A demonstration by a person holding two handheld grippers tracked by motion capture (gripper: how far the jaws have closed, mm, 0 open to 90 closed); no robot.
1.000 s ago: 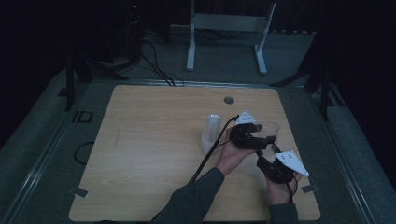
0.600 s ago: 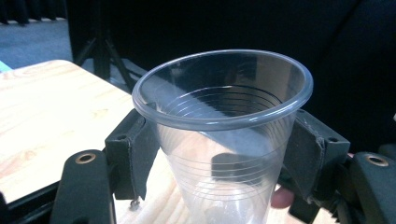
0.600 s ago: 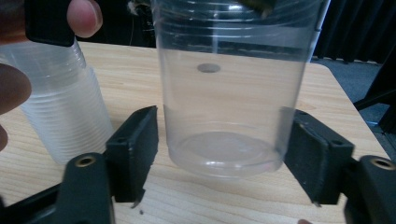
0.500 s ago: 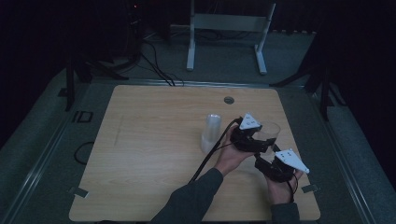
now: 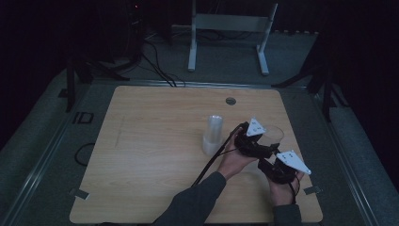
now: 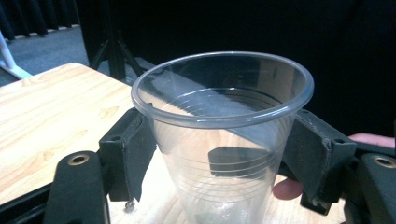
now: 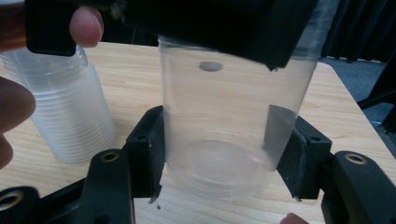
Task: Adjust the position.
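Cup stack point(image 7: 70, 112) beside gripped cup point(image 7: 229, 126)

A white metal stand point(image 5: 229, 33) sits on the dim floor beyond the table point(image 5: 141, 155), with what look like cables point(image 5: 157, 66) nearby.

High view dim, surroundings near black; tabletop point(image 5: 155, 155) evenly lit. Both gripper views brighter; soft glare on clear cup point(image 6: 224, 135) between the tongs; nearest jaws blurred.

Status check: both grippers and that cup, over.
Left gripper shut on cup under rim. Right gripper shut on its base. Cup stack beside, apart.
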